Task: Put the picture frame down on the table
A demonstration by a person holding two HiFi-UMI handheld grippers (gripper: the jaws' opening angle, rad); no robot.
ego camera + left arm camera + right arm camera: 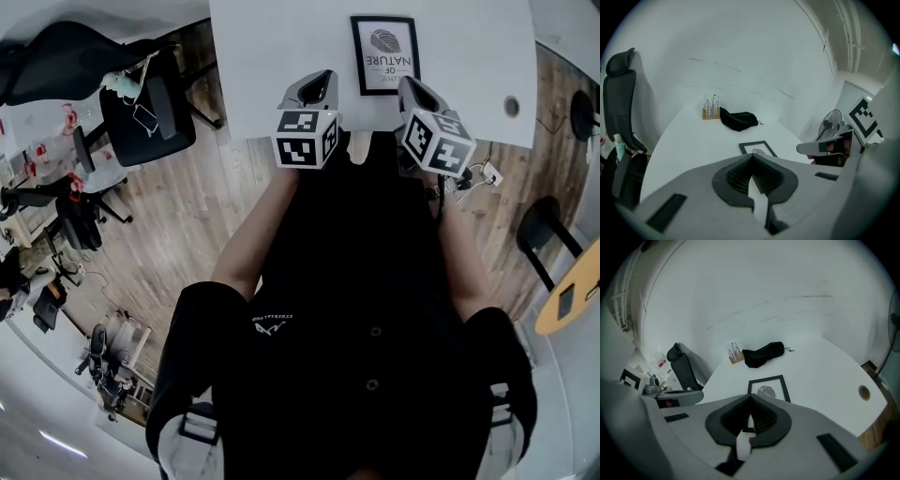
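Flat on the bench point(281, 56): picture frame point(384, 54). Far behind it, bag point(763, 354), with small stand point(736, 355) just left.

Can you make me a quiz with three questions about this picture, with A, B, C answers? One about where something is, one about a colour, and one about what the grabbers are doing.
1. Where is the picture frame?
A. Lying flat on the table
B. Held in the left gripper
C. On the floor

2. What colour is the frame's border?
A. Red
B. Black
C. Yellow

3. How are the two grippers' jaws?
A. Wide open
B. Shut on the frame
C. Shut, with nothing in them

Answers:
1 A: the picture frame lies flat on the white table, apart from both grippers.
2 B: its border is black.
3 C: the left gripper and right gripper each show jaws together, with nothing between.
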